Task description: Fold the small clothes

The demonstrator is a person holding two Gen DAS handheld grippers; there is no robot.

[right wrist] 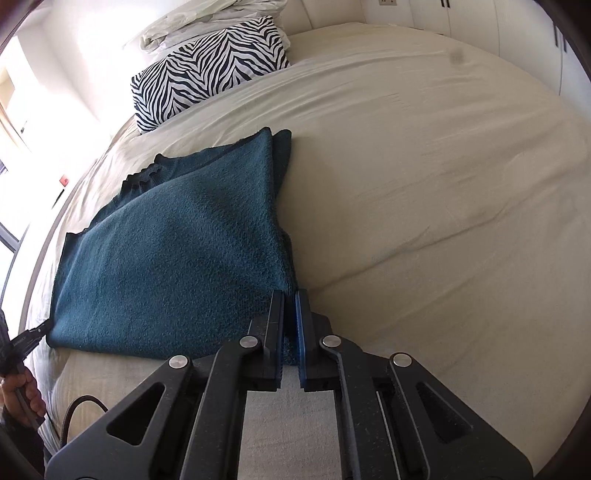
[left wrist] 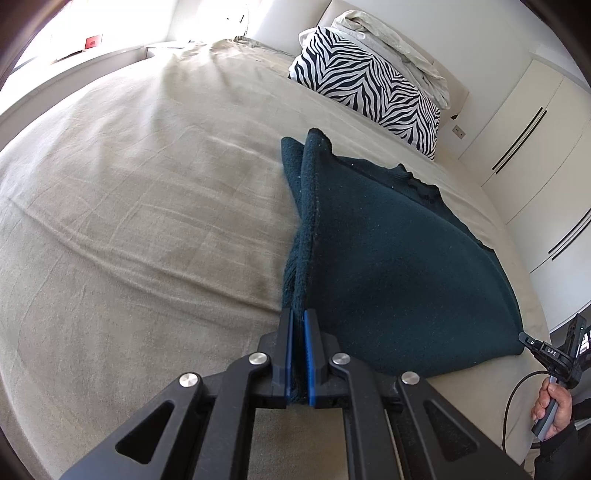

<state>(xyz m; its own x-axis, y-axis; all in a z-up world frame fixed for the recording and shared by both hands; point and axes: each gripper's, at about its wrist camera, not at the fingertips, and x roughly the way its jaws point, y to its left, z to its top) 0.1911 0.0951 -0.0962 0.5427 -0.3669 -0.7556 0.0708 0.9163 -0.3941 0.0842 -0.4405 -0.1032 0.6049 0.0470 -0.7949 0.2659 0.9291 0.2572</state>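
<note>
On a wide bed under a wrinkled beige sheet (left wrist: 129, 206): dark teal knitted garment (left wrist: 388, 258), doubled over on itself, lower layer flat on the sheet, upper layer raised between two grippers. Near edge of the fabric bunched and clamped between the blue pads of the left gripper (left wrist: 298, 325), black fingers pinched tight on the cloth. Opposite near corner likewise pinched by the right gripper (right wrist: 290, 306), jaws clenched on a thin fold of teal knit, black linkage and silver pivot bolts below. Same right gripper also visible at the far right of the left wrist view, tip biting the garment's corner, a person's hand (left wrist: 554, 410) in a dark sleeve wrapped round its handle, black cable looping beneath. Ribbed hem of the lower layer peeking out along the far side of the garment. Beyond it, near the head of the bed, a zebra-striped black-and-white pillow (right wrist: 207, 70), crumpled white bedding (right wrist: 207, 18) heaped behind. Off to one side, white wardrobe doors (left wrist: 524, 122) with slim black handles.
</note>
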